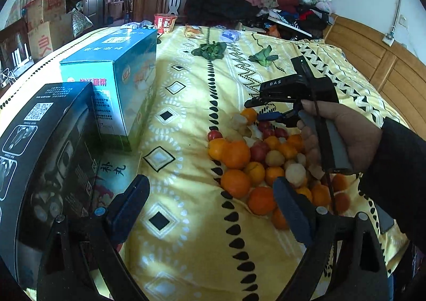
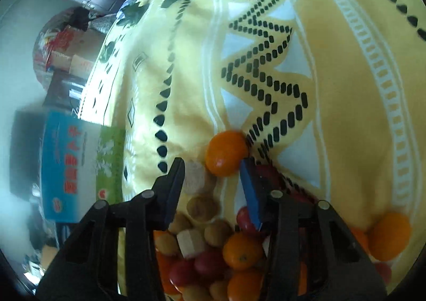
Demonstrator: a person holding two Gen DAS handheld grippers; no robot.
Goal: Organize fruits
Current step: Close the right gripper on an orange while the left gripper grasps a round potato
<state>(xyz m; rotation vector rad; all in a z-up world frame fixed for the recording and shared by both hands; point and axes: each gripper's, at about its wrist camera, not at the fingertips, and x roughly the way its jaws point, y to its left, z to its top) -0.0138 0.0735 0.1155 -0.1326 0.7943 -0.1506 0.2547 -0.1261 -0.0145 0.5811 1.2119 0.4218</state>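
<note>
Jaws on the right gripper [image 2: 213,178] stand wide apart and hold nothing. One orange [image 2: 226,153] lies just ahead of them, a little toward the blue pad side, at the far edge of the fruit pile [image 2: 213,255]. It sits on the yellow bed cover [image 2: 332,61] and looks round, so no side seems better to pinch than another. The right gripper is much nearer to it than the left one. I think it only needs to go forward a little and then close.

Under and behind these jaws lie more oranges, small red fruits [image 2: 183,271] and pale brown round ones [image 2: 202,207]. A pale round piece [image 2: 194,178] touches the black finger side, very near the orange, so it could get pushed or pinched too.

Jaws on the left gripper [image 1: 210,202] are wide too, and empty. The pile lies off to their right side. A blue box [image 1: 117,82] and a black box [image 1: 45,146] stand to their left. Green leaves [image 1: 210,50] lie far ahead, well apart from the fruit.
</note>
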